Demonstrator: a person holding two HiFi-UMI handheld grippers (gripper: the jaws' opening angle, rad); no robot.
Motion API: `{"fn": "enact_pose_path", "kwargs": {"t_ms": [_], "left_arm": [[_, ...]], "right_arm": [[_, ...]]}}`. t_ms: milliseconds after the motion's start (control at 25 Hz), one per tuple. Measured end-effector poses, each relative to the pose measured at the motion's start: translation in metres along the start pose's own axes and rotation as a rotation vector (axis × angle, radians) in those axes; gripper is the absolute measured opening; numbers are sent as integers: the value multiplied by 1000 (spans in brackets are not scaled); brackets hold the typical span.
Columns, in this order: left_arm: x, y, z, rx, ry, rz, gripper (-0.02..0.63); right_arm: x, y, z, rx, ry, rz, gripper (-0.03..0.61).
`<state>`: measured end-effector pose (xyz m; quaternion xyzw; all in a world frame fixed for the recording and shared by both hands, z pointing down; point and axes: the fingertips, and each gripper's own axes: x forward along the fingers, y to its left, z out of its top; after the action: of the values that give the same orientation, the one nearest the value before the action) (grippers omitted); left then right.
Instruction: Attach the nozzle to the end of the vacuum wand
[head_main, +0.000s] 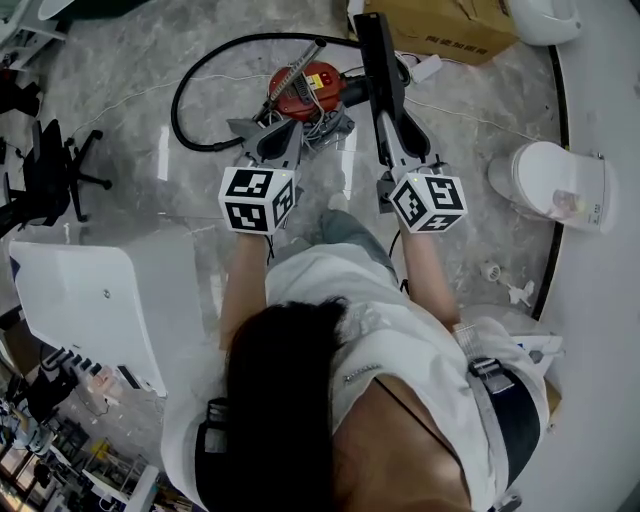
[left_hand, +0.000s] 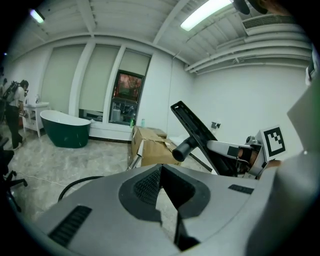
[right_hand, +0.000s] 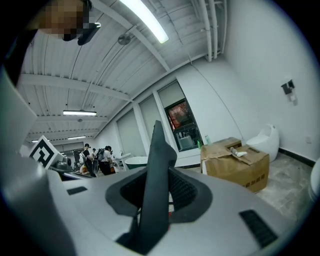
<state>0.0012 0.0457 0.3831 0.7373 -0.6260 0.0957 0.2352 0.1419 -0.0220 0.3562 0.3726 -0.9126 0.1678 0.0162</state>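
Note:
My right gripper (head_main: 392, 125) is shut on a long flat black nozzle (head_main: 376, 62), which points away from me over the floor. In the right gripper view the nozzle (right_hand: 156, 165) stands edge-on between the jaws of that gripper (right_hand: 157, 176). The left gripper view shows the nozzle's round socket (left_hand: 184, 149) and the right gripper (left_hand: 235, 150) behind it. My left gripper (head_main: 268, 135) is shut with nothing in it (left_hand: 161, 170), just short of the red vacuum body (head_main: 312, 88). A thin ribbed tube (head_main: 292, 72), perhaps the wand, lies across that body.
A black hose (head_main: 185, 110) loops left of the vacuum. A cardboard box (head_main: 450, 30) stands beyond it, a white toilet (head_main: 555, 180) at the right, a white panel (head_main: 100, 300) and an office chair (head_main: 50, 165) at the left. A green bathtub (left_hand: 65, 129) stands farther off.

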Motion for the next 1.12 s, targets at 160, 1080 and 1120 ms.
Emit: {"fn": "enact_pose_path", "kwargs": {"t_ms": [160,1080,1120], "left_arm": [[10,0,3,-9,4,17,2],[53,18,5,16,55,69,2],[54,20,6,21,57,67,2]], "right_arm": [[9,-10,4,-10,6,20,112],[46,-39,5,6,24,33,103],[49,-39,5,5,24,34,103]]}}
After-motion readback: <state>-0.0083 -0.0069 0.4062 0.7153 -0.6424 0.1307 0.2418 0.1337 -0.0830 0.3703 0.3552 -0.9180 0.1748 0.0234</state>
